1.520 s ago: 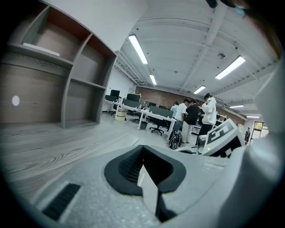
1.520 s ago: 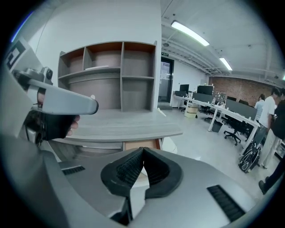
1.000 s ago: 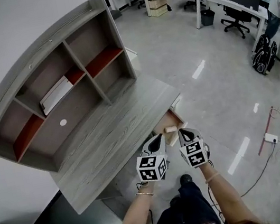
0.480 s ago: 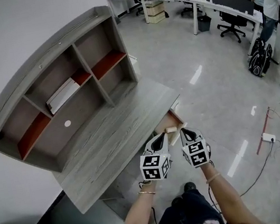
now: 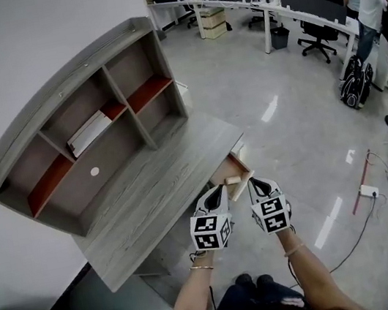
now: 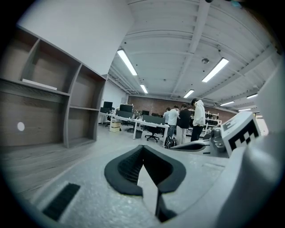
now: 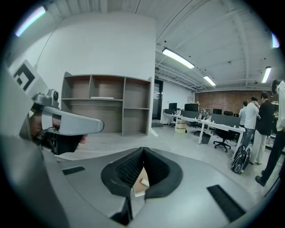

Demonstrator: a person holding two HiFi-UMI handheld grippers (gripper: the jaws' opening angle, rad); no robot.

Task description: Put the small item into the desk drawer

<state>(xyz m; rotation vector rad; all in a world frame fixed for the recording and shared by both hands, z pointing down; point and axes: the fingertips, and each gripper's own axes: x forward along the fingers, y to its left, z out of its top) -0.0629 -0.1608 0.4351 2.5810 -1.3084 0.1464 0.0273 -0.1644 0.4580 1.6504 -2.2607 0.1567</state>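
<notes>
Both of my grippers are closed on nothing. In the left gripper view, the left gripper (image 6: 142,150) has its ribbed black pads meeting at a point, framed by its speckled grey shell. In the right gripper view, the right gripper (image 7: 142,152) has its pads pressed together the same way.

From the head view they sit side by side, each carrying a black-and-white marker cube, just in front of the open drawer (image 5: 220,175). The drawer is a shallow box of pale wood pulled out at the right end of the desk (image 5: 149,195). The small item (image 5: 233,179), a pale oblong block, lies inside it, apart from both grippers.

The desk top is grey board with a streaky wood grain. The hutch (image 5: 71,109) behind it has the same finish, a curved top edge and boxy compartments. Two of these have orange-red shelves (image 5: 149,90). A flat white slab (image 5: 88,132) lies on one shelf. The floor (image 5: 287,134) is glossy grey.
</notes>
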